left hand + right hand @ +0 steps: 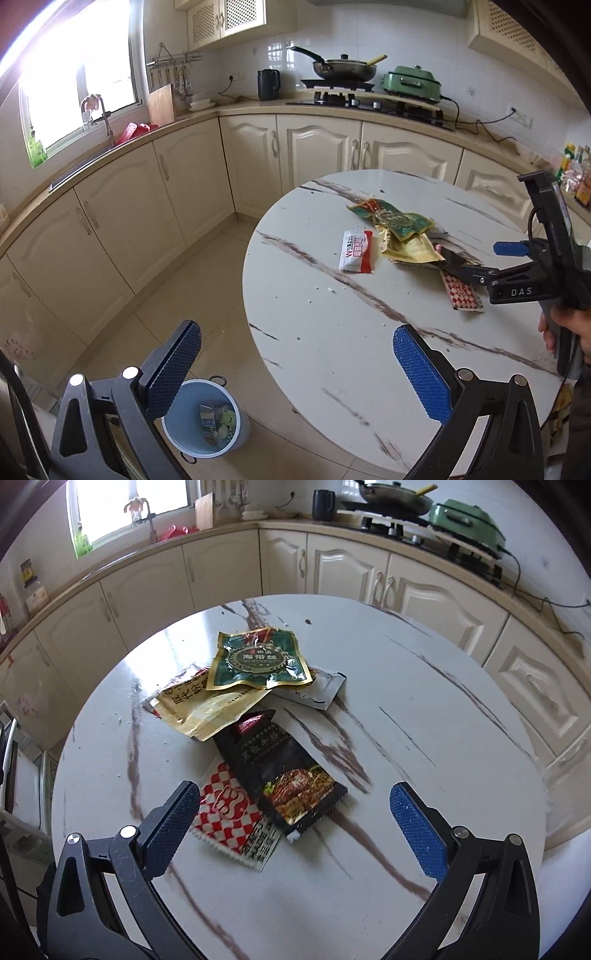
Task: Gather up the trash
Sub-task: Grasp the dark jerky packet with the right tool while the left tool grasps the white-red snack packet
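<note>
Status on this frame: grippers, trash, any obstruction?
Left gripper open, empty, above table edge. Right gripper open, empty, over the black wrapper. Wrappers piled on marble table; blue bin on floor. Nothing blocking.

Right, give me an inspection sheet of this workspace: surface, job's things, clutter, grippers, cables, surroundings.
Surface: round white marble-look table, with crumbs.
Job's things: green packet on top of a gold packet; black packet overlapping a red checked wrapper; white packet under the pile; red and white sachet lying apart. Blue bin on the floor beside the table already holds trash.
Clutter: nothing seen beyond the wrappers.
Grippers: left gripper open, empty, above the table edge; right gripper open, empty, over the black packet.
Cables: black cord across the counter to a wall socket.
Surroundings: cream cabinets, stove with pan, green cooker, kettle, window.
</note>
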